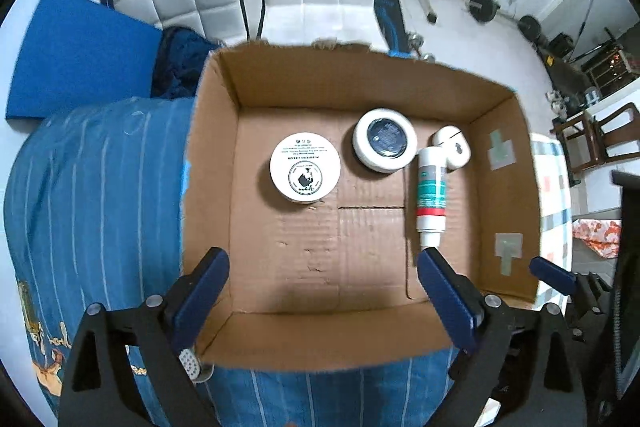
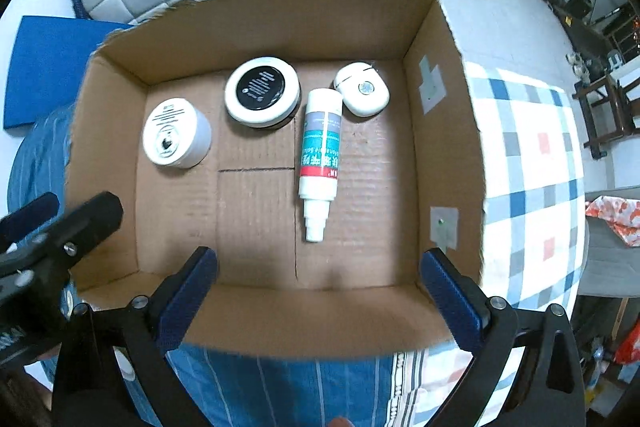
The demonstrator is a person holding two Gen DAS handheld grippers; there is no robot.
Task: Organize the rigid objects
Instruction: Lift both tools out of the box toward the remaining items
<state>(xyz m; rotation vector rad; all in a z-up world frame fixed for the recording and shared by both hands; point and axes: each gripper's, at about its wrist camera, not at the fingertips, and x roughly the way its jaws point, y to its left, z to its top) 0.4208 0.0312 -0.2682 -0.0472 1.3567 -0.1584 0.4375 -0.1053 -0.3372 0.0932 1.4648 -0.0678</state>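
A cardboard box sits on a blue striped bedspread and holds four things. A white jar stands at the left; its lid print is too small to read. Beside it lies a white tin with a dark label, unreadable as well. A white bottle lies on its side, nozzle toward the cameras, with a teal and red label bearing Chinese characters. Touching its base is a white earbud case.

The left gripper and right gripper both hang spread wide above the box's near wall, holding nothing. Only the right view shows the checked blanket fully.
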